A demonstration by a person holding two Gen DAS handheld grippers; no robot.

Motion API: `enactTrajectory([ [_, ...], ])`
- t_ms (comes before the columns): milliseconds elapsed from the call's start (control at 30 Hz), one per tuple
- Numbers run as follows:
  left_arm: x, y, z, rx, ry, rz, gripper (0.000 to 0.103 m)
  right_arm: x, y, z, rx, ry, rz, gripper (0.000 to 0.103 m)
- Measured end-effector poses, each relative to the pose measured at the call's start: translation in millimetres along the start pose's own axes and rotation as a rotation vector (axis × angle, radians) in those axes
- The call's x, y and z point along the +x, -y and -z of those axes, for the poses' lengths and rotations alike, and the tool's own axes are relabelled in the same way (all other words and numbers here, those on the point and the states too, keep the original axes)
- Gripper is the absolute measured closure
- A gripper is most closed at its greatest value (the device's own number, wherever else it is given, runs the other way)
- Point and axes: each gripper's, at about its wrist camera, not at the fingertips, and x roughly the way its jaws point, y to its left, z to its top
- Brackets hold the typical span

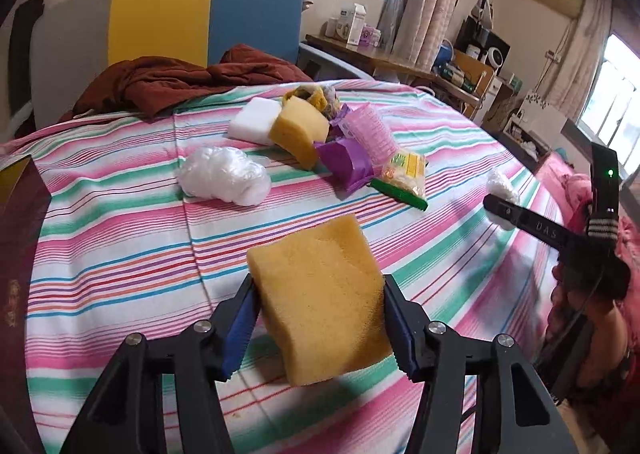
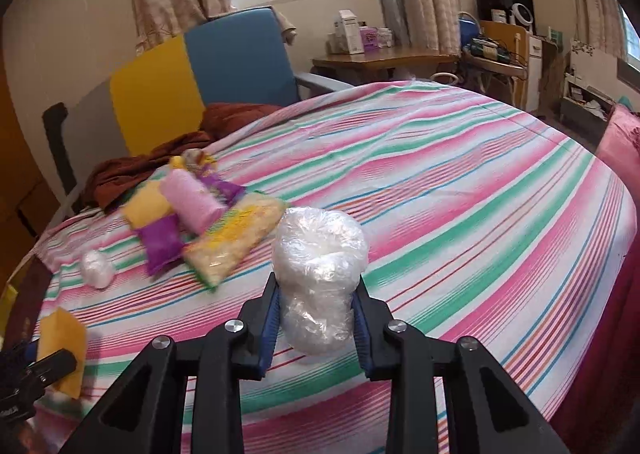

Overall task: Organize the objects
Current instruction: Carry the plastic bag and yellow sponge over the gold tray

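Observation:
My left gripper [image 1: 318, 324] is shut on a yellow sponge [image 1: 318, 298] and holds it above the striped bedsheet [image 1: 120, 254]. My right gripper [image 2: 316, 314] is shut on a clear plastic bundle [image 2: 320, 254], also above the sheet [image 2: 480, 194]. In the left wrist view the right gripper [image 1: 500, 206] shows at the right with its bundle [image 1: 502, 184]. In the right wrist view the left gripper [image 2: 44, 368] shows at the lower left with its sponge [image 2: 62, 350]. A pile lies further back: a second yellow sponge [image 1: 298, 130], a white sponge [image 1: 254, 120], purple packets [image 1: 346, 162], a pink roll [image 1: 370, 130], a snack bag [image 1: 404, 172]. Another plastic bundle [image 1: 224, 174] lies beside it.
A brown cloth [image 1: 172, 82] lies at the head of the bed before a blue and yellow headboard [image 1: 200, 22]. A dark box [image 1: 20, 238] stands at the left edge. A wooden table [image 2: 380, 58] with boxes and cluttered shelves [image 2: 520, 42] stand beyond the bed.

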Motion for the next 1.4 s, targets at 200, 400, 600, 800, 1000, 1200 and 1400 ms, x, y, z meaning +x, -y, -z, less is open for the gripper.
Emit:
enactTrajectory([
  [200,-31,-10,7,-0.017,0.040,0.010,0.044,-17,-48,7,-0.035,-0.020,-0.116,0.072],
  [400,-72,-36,21,-0.076,0.082,-0.002,0.044,-31,-106,23,-0.128,-0.072,-0.229,0.072],
  [600,-117,-68,28,-0.122,0.151,-0.036,0.044,-49,-168,33,-0.202,-0.095,-0.356,0.072],
  [800,-151,-108,41,-0.203,0.198,-0.089,0.044,-65,-225,46,-0.277,-0.122,-0.464,0.072],
  [1000,-179,-147,57,-0.275,0.227,-0.162,0.043,-80,-277,64,-0.368,-0.161,-0.557,0.072],
  [1200,-205,-194,68,-0.349,0.262,-0.265,0.043,-91,-331,78,-0.446,-0.199,-0.658,0.072],
  [1400,-210,-240,74,-0.414,0.202,-0.349,0.042,-83,-381,82,-0.517,-0.222,-0.658,0.072],
])
